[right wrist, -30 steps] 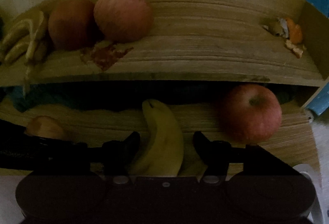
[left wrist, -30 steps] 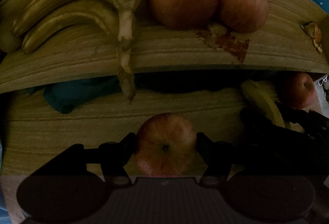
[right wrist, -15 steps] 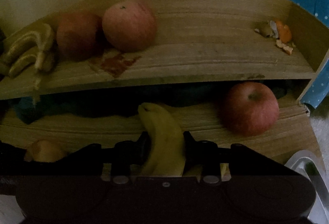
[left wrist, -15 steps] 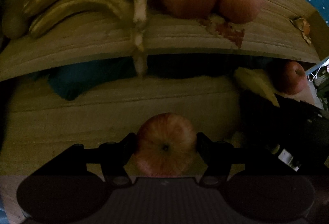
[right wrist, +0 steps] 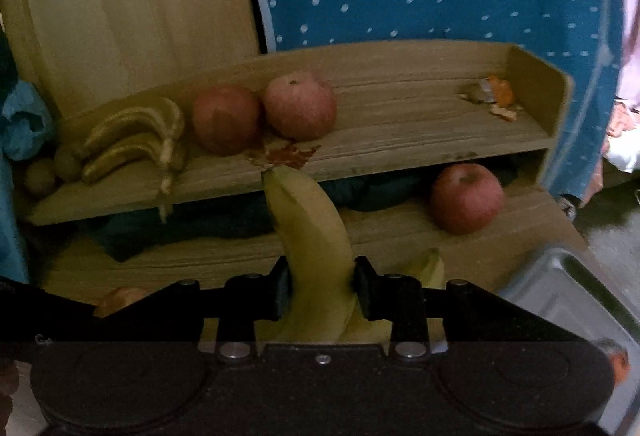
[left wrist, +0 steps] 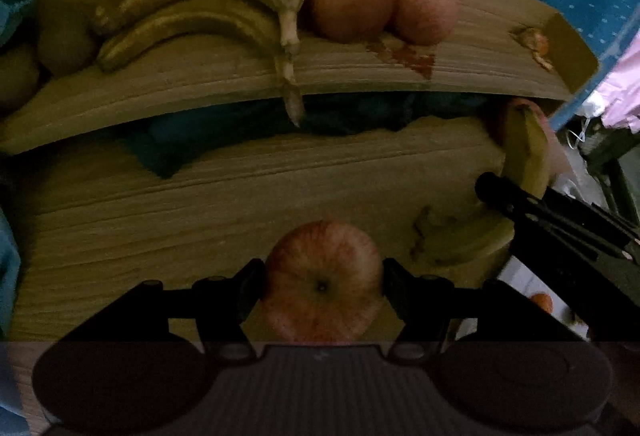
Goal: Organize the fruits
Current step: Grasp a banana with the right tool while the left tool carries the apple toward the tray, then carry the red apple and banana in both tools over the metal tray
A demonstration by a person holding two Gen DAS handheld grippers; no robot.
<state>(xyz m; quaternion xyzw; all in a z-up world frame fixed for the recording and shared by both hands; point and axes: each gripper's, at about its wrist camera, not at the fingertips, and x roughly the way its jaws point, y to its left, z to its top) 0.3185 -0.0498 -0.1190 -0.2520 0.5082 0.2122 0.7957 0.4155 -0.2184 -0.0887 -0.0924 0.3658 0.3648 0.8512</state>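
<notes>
lifted off the shelf (right wrist: pixel 400 232), right claw (right wrist: pixel 322 286) clamps the banana (right wrist: pixel 316 236) upright.

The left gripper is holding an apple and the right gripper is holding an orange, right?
Not quite. The left gripper does hold an apple, but the right gripper is shut on a banana, not an orange. The right wrist view shows it between the fingers.

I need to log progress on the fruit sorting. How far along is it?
Done: banana bunch and two apples sit on the upper shelf. In hand: left gripper clamps an apple, right gripper a banana. Left: one apple below.
</notes>
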